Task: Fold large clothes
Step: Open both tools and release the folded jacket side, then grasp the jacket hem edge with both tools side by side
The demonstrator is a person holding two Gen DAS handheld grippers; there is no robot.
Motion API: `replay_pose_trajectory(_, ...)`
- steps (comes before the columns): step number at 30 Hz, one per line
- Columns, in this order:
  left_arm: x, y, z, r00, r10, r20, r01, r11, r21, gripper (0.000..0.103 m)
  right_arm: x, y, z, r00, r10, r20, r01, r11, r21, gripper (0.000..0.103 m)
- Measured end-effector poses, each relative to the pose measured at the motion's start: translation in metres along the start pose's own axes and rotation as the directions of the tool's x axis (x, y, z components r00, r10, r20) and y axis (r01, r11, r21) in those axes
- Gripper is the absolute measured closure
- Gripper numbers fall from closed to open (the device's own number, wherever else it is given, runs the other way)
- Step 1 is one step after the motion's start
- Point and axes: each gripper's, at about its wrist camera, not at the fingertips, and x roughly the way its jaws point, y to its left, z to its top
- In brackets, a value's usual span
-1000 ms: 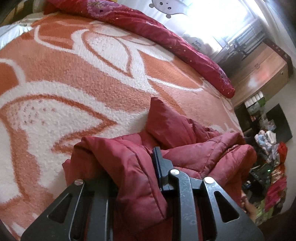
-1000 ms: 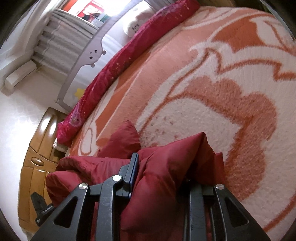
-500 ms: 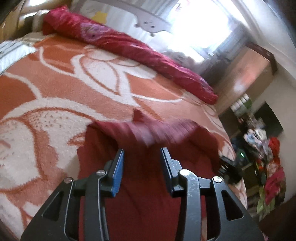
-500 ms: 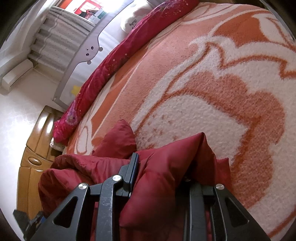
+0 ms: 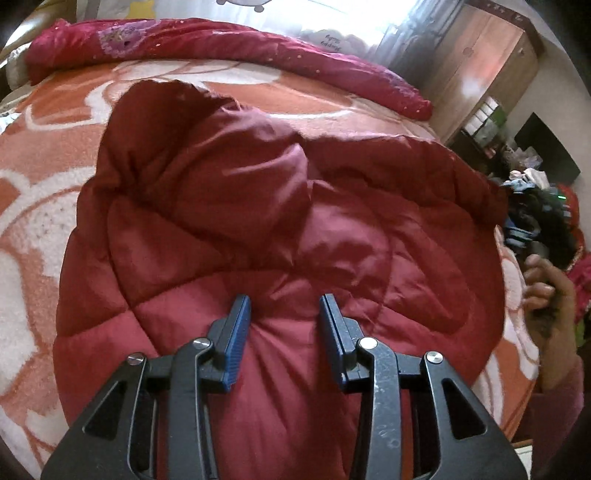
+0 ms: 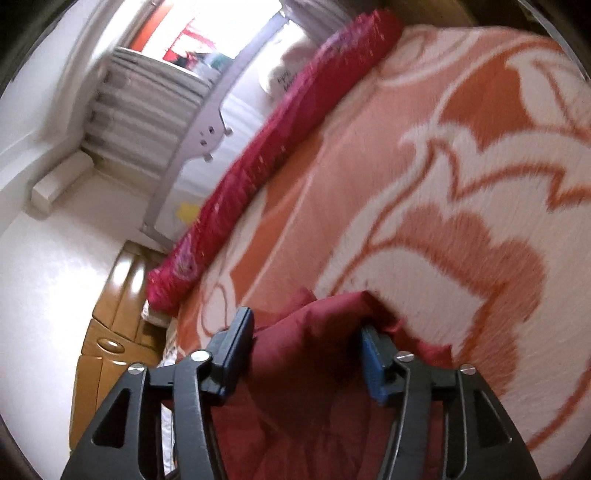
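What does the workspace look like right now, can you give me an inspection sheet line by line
Surface: orange and white blanket covering the bed.
Job's things: red quilted jacket spread flat on it.
Clutter: rolled red quilt along the far edge.
Grippers: left gripper open above the jacket; right gripper open, jacket fabric bunched between the fingers.
Cables: nothing seen.
Surroundings: wooden wardrobe, wooden nightstand, window light.

we see a bed (image 5: 44, 155) under an orange-and-white floral blanket (image 6: 461, 184), with a long crimson bolster (image 5: 229, 44) along its far edge. behind it a grey bed rail (image 6: 207, 122), then a bright, blown-out window (image 5: 362, 18) with striped curtains (image 6: 147, 107). wooden wardrobe (image 5: 484, 62) on one side, yellow-brown wooden cabinet (image 6: 110, 343) by the white wall (image 6: 55, 295). cluttered pile (image 5: 532, 206) beside the bed.
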Motion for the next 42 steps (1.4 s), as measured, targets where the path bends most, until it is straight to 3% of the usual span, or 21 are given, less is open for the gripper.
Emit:
replay_pose_trajectory(1,0.002,0.000,0.002,1.000,0.006,0.001,-0.006,1.000,-0.003,0.067,-0.010,0.004,0.001,1.000,-0.010,0.028,0.010,1.000,-0.019,0.035)
replay_pose_trajectory(3,0.005,-0.001,0.007,1.000,0.017,0.003,-0.017,1.000,-0.006,0.067,-0.024,0.016,-0.005,0.999,-0.001,0.055,0.005,0.998,-0.066,0.034)
replay_pose_trajectory(6,0.008,-0.003,0.007,0.999,0.044,0.002,-0.044,0.999,0.001,0.067,-0.018,0.038,-0.023,1.000,-0.008,-0.007,0.007,0.986,-0.166,0.034)
replay_pose_trajectory(8,0.011,-0.006,0.008,0.998,0.063,0.000,-0.063,0.998,0.006,0.067,0.001,0.060,-0.049,0.995,-0.056,-0.083,0.029,0.956,-0.292,0.034)
replay_pose_trajectory(12,0.014,-0.006,0.009,0.996,0.087,-0.011,-0.087,0.996,0.009,0.067,0.044,0.097,-0.103,0.965,-0.187,-0.184,0.058,0.836,-0.545,0.035)
replay_pose_trajectory(14,0.018,-0.004,0.012,0.995,0.099,-0.021,-0.098,0.995,0.009,0.067,0.075,0.108,-0.126,0.926,-0.312,-0.212,0.100,0.745,-0.659,0.037)
replay_pose_trajectory(16,0.023,0.001,0.018,0.993,0.110,-0.030,-0.110,0.994,0.009,0.067,0.096,0.105,-0.129,0.893,-0.417,-0.168,0.186,0.684,-0.706,0.037)
replay_pose_trajectory(20,0.035,0.019,0.031,0.988,0.147,-0.053,-0.150,0.988,-0.043,0.067,0.117,0.073,-0.095,0.866,-0.475,-0.155,0.296,0.736,-0.609,0.037)
replay_pose_trajectory(23,0.048,0.031,0.040,0.986,0.147,-0.072,-0.153,0.984,-0.087,0.067,0.126,0.047,-0.079,0.867,-0.453,-0.206,0.302,0.808,-0.507,0.037)
replay_pose_trajectory(24,0.053,0.033,0.042,0.985,0.156,-0.079,-0.163,0.983,-0.087,0.067,0.126,0.044,-0.079,0.868,-0.450,-0.211,0.302,0.815,-0.495,0.037)
replay_pose_trajectory(28,0.066,0.036,0.041,0.981,0.169,-0.092,-0.177,0.981,-0.085,0.066,0.127,0.043,-0.083,0.861,-0.471,-0.193,0.322,0.798,-0.509,0.036)
replay_pose_trajectory(34,0.059,0.040,0.042,0.980,0.168,-0.110,-0.178,0.980,-0.087,0.066,0.132,0.040,-0.078,0.862,-0.458,-0.215,0.308,0.812,-0.496,0.035)
replay_pose_trajectory(40,0.032,0.038,0.036,0.972,0.225,-0.072,-0.229,0.972,-0.057,0.066,0.110,0.042,-0.073,0.895,-0.390,-0.216,0.252,0.843,-0.476,0.033)
replay_pose_trajectory(42,0.020,0.038,0.032,0.973,0.226,-0.048,-0.228,0.972,-0.051,0.067,0.095,0.049,-0.076,0.904,-0.385,-0.184,0.254,0.831,-0.494,0.033)
